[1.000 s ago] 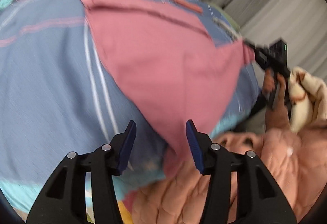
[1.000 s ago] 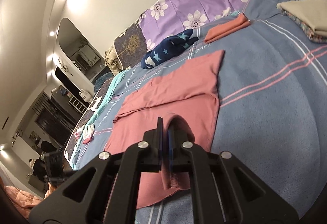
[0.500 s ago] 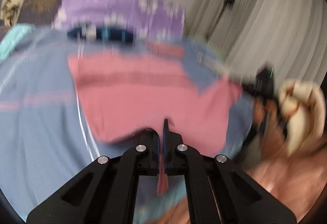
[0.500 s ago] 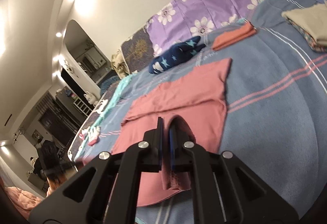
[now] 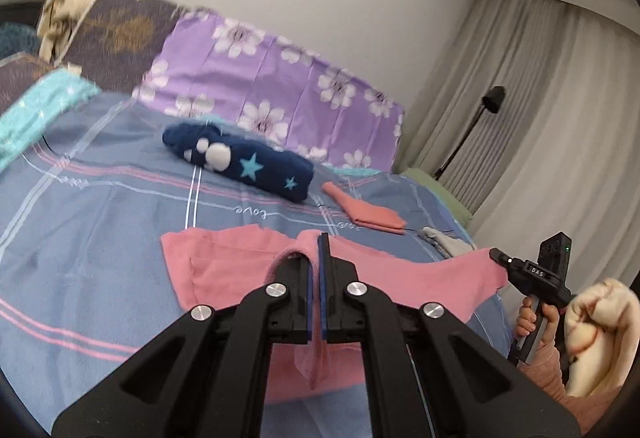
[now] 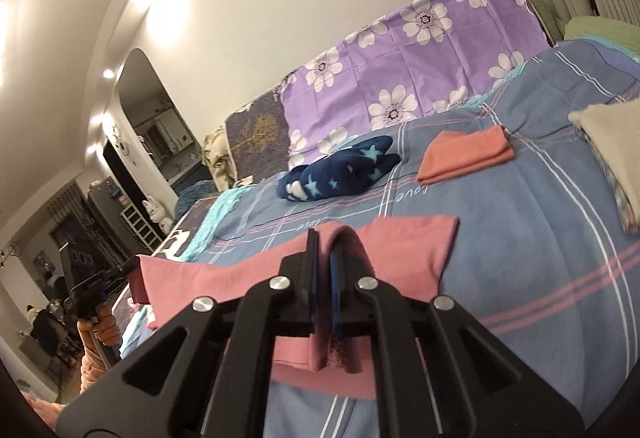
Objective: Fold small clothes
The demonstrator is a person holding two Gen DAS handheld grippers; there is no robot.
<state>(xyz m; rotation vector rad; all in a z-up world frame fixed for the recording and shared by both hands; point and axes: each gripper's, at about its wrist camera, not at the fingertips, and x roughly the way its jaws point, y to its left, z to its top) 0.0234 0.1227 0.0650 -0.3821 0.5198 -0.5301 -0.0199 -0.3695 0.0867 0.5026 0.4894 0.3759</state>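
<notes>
A pink garment (image 5: 224, 270) lies partly on the blue striped bedspread (image 5: 100, 222), its near edge lifted. My left gripper (image 5: 319, 242) is shut on one near corner of the pink garment, cloth hanging between its pads. My right gripper (image 6: 323, 238) is shut on the other near corner of the garment (image 6: 408, 250). The right gripper also shows in the left wrist view (image 5: 500, 258), holding the cloth taut. The left gripper shows in the right wrist view (image 6: 132, 264), at the garment's far corner.
A navy star-print bundle (image 5: 240, 162) and a folded coral cloth (image 5: 368, 210) lie farther back on the bed. Purple floral pillows (image 5: 280, 94) line the headboard. A stack of folded beige clothes (image 6: 612, 134) sits at the right. Curtains and a floor lamp (image 5: 480, 126) stand beyond.
My left gripper went from open over the garment's corner to shut on it, then lifted it. Both grippers have raised the near edge and the views tilted up toward the pillows.
</notes>
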